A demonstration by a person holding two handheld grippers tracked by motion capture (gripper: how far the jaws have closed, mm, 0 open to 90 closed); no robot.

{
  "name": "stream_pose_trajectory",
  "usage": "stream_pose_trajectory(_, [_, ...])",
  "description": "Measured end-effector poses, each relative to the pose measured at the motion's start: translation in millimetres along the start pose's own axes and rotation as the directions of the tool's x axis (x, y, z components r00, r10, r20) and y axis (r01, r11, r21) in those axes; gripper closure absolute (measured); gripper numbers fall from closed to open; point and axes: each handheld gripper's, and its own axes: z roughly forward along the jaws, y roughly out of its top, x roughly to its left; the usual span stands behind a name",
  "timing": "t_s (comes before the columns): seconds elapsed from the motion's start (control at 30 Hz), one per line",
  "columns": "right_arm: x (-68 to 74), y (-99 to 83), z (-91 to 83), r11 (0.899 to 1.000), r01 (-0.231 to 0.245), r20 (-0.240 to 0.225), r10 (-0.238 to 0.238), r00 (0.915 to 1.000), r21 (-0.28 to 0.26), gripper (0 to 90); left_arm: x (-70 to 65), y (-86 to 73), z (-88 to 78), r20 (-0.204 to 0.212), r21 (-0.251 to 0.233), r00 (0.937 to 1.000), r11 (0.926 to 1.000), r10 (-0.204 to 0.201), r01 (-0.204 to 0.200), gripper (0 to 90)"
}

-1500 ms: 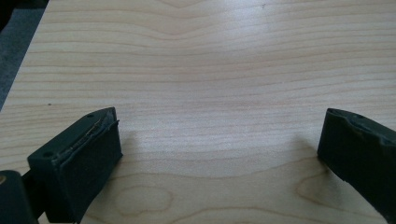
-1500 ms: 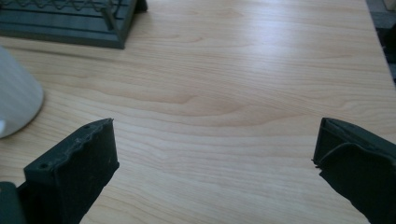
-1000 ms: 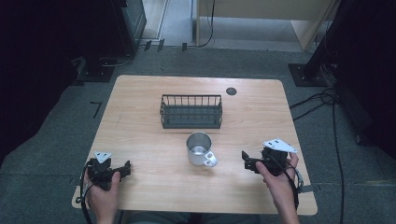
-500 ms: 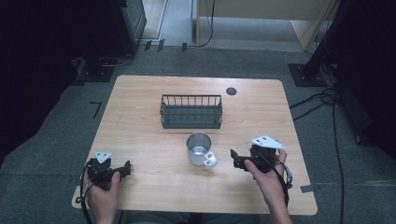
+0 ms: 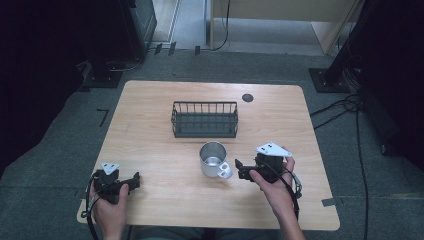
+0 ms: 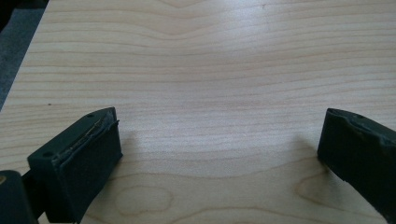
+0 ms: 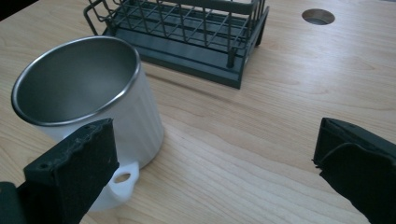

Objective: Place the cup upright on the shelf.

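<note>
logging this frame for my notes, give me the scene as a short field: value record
surface: wooden table
mug: white mug with steel lining, upright, handle toward the right gripper
basket: dark wire basket, behind the mug, apart from it
right gripper: open, beside the mug handle, holding nothing
left gripper: open, over bare wood at the near left
table hole: round hole at the far right

The right gripper [image 5: 239,170] travelled leftward across the table toward the mug [image 5: 213,159] over the last second. It began well apart from the mug, out by the table's right side, and ended just beside the mug's handle [image 5: 225,173], on the handle's right. In the right gripper view, its jaws stood wide apart, with the left jaw in front of the mug's lower wall and handle.
</note>
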Motion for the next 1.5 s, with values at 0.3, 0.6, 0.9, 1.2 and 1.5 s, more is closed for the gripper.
stream_pose_trajectory(0.3, [12.9, 0.4, 6.4, 1.000, 0.017, -0.027, -0.017, 0.9995, 0.006, 0.0, 0.0, 0.0, 0.0, 0.000, 0.000, 1.0000, 1.0000, 0.000, 0.000, 0.0])
stream_pose_trajectory(0.6, [24.1, -7.8, 12.6, 0.999, 0.035, -0.064, -0.033, 0.9974, 0.032, 0.0, 0.0, 0.0, 0.0, 0.000, 0.000, 1.0000, 1.0000, 0.000, 0.000, 0.0])
stream_pose_trajectory(0.9, [32.0, -21.8, 21.3, 0.995, 0.070, -0.092, -0.063, 0.9938, 0.077, 0.0, 0.0, 0.0, 0.0, 0.000, 0.000, 1.0000, 1.0000, 0.000, 0.000, 0.0])
stream_pose_trajectory(1.2, [27.6, -29.5, 23.8, 0.992, 0.081, -0.046, -0.077, 0.9960, 0.096, 5.3, 0.0, 0.0, 0.0, 0.000, 0.000, 1.0000, 1.0000, 0.000, 0.000, 0.0])
stream_pose_trajectory(1.5, [14.7, -34.0, 23.1, 0.996, 0.036, 0.043, -0.039, 0.9983, 0.076, 14.3, 0.0, 0.0, 0.0, 0.000, 0.000, 1.0000, 1.0000, 0.000, 0.000, 0.0])
